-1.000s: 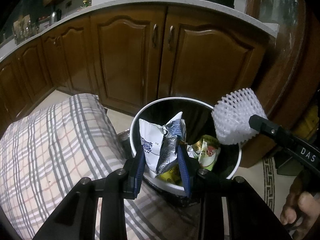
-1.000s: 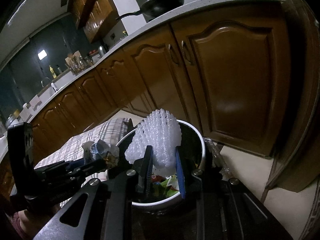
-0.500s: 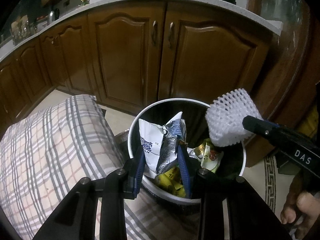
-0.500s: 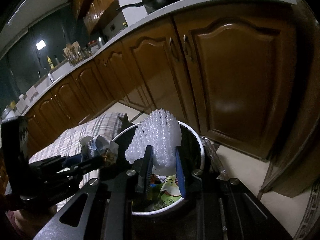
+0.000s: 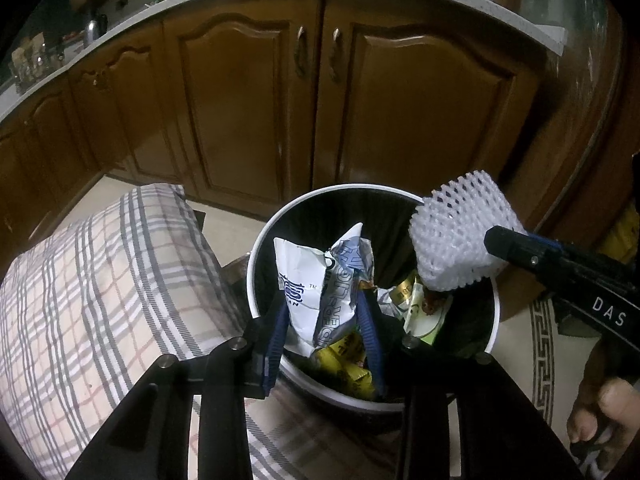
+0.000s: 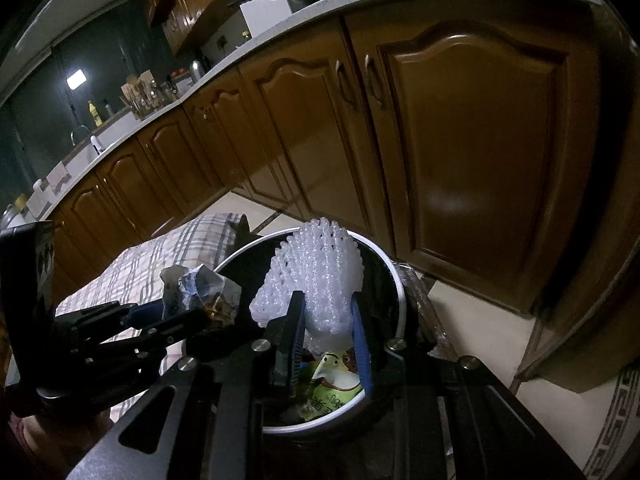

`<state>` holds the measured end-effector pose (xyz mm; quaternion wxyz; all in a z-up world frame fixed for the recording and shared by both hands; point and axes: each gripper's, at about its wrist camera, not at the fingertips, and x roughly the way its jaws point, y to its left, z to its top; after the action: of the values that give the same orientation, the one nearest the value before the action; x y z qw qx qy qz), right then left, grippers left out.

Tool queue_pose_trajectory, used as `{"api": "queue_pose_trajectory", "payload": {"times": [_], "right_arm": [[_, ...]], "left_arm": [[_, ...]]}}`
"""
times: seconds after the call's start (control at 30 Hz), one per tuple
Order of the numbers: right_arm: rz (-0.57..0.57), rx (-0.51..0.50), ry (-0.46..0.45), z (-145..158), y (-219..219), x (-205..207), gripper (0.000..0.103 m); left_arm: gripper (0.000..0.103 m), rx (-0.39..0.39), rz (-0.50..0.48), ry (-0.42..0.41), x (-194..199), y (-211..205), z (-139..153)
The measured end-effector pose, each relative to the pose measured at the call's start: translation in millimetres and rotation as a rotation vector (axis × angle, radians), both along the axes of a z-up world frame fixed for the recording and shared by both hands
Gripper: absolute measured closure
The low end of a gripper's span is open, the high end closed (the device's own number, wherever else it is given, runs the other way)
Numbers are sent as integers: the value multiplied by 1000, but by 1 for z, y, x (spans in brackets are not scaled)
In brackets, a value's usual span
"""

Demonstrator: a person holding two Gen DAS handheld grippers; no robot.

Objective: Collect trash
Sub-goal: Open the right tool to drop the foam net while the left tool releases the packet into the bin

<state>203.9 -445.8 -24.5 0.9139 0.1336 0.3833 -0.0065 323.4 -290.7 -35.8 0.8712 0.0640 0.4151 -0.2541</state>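
The left gripper (image 5: 326,324) is clamped on a crumpled white and blue wrapper (image 5: 316,280), and over the last second it has eased forward and down, so the wrapper now hangs squarely over the mouth of the trash bin (image 5: 280,216) instead of near its 7 o'clock rim. The right gripper (image 6: 326,332) is closed on a white foam net sleeve (image 6: 316,276); in the left wrist view that sleeve (image 5: 456,240) has drifted inward from the bin's 2 o'clock edge and now overlaps the rim, partly above the opening. Neither grip has loosened across the three instants.

Inside the bin, green and yellow packets (image 5: 420,312) already lie on the black liner, so earlier pieces seem to be collected. The plaid cushion (image 5: 100,288) sits at 9 o'clock of the bin, just beside it, and the wooden cabinet doors (image 5: 320,100) stand behind at 12 o'clock.

The shift suggests both pieces are nearly in place for release. The wrapper looks ready to drop straight in. The foam sleeve is light and still close to the rim, so it may need to come a little further toward the centre before the fingers part, or it could catch the edge and tumble to the floor.
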Motion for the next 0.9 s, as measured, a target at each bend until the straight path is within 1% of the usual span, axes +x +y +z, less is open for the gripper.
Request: {"api": "queue_pose_trajectory", "payload": {"times": [0.07,0.13,0.17,0.2,0.27,0.37,0.53,0.6,0.67,0.73,0.8,0.9], "right_arm": [[-2,4,1,0,-1,0,77],[-7,13,0,1,-3,0,74],[-10,23,-2,1,-4,0,73],[-12,37,-5,2,-6,-1,68],[-19,59,-10,3,-9,-2,60],[-23,76,-18,5,-11,-4,59],[-26,107,-41,10,-8,-11,51],[-28,117,-53,12,-5,-15,40],[-26,128,-68,14,0,-22,33],[-27,138,-83,15,6,-30,29],[-34,148,-97,16,13,-39,20],[-33,155,-126,20,27,-52,15]], "left_arm": [[65,2,2,3,1,0,0],[59,2,-1,6,1,1,0],[53,5,1,4,1,2,0],[46,8,7,0,0,3,1],[41,4,15,-8,-2,6,3],[39,-9,28,-9,-4,13,6],[38,-48,61,-11,-13,35,9],[38,-71,86,-14,-21,48,9],[37,-101,107,-16,-30,60,9],[35,-136,135,-20,-42,77,7],[34,-160,158,-27,-55,92,6],[32,-212,205,-34,-79,120,7]]}}
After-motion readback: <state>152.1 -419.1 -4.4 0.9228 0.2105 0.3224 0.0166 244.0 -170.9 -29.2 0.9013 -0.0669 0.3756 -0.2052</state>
